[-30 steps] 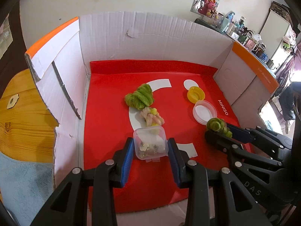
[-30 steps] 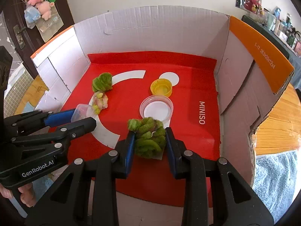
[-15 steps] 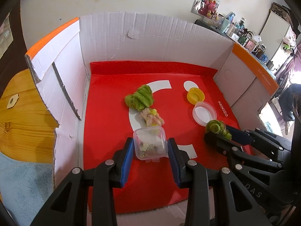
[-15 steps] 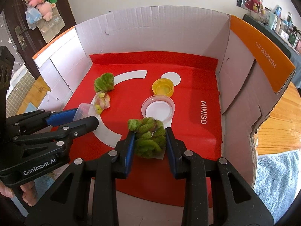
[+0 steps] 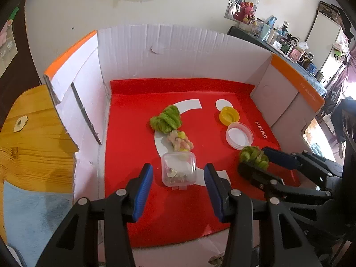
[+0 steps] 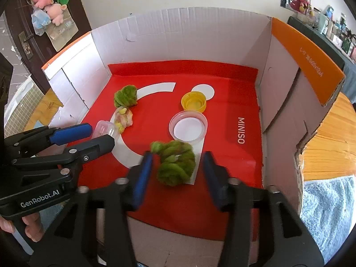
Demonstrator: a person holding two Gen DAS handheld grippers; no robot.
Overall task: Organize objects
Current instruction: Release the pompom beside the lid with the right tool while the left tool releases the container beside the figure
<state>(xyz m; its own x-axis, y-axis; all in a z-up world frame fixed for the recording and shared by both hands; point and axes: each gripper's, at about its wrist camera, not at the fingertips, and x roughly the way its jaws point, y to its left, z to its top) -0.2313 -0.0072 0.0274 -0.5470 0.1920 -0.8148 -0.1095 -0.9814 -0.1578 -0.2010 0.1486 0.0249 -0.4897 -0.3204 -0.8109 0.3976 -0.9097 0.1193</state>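
Note:
A small clear plastic container (image 5: pixel 179 171) rests on the red mat (image 5: pixel 133 155) between the blue pads of my left gripper (image 5: pixel 179 178). The jaws are opening and there is a gap on each side of the container. My right gripper (image 6: pixel 178 169) straddles a green fuzzy bundle (image 6: pixel 175 164) that lies on the mat. Its jaws are opening too, and the pads stand clear of the bundle. The left wrist view shows the right gripper (image 5: pixel 252 159) around that bundle (image 5: pixel 253 155). In the right wrist view the left gripper (image 6: pixel 100 134) stands by the container (image 6: pixel 104 129).
A second green bundle (image 5: pixel 165 120), a pink-and-yellow bundle (image 5: pixel 180 141), a yellow cap (image 5: pixel 229 115) and a clear round lid (image 5: pixel 239 135) lie on the mat. White cardboard walls (image 5: pixel 178 51) with orange edges enclose three sides. A wooden tabletop (image 5: pixel 33 129) lies outside.
Both grippers have opened. The left pads have come off the clear container and the right pads off the green bundle. Both things now sit on the mat.

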